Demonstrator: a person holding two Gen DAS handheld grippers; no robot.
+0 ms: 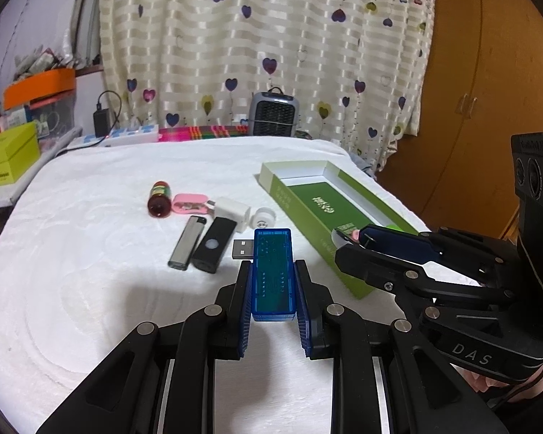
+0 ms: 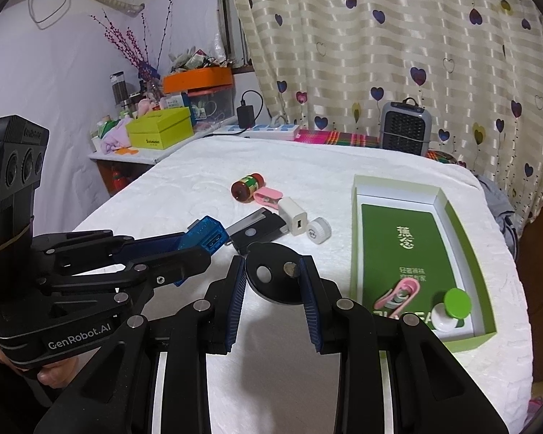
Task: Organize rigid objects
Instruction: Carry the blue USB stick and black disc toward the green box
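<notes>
My left gripper (image 1: pixel 273 266) is shut on a translucent blue USB stick (image 1: pixel 273 289), held above the white cloth with its metal plug (image 1: pixel 243 249) sticking out to the left. In the right wrist view my right gripper (image 2: pixel 271 260) is shut on a flat black oval object (image 2: pixel 275 285) with a white dot and a metal dot. The two grippers hover side by side, the left gripper (image 2: pixel 199 249) to the left of the right one. An open green box (image 2: pixel 478 253) lies to the right and holds a pink clip (image 2: pixel 398 294) and a green-capped white bottle (image 2: pixel 452 307).
On the white cloth lie a brown bottle (image 1: pixel 159 199), a pink clip (image 1: pixel 188 204), a white charger (image 1: pixel 231 211), a white round cap (image 1: pixel 262 218), a lighter (image 1: pixel 186 242) and a black remote (image 1: pixel 213 244). A small heater (image 1: pixel 275 114) and a power strip (image 1: pixel 126 137) stand at the back.
</notes>
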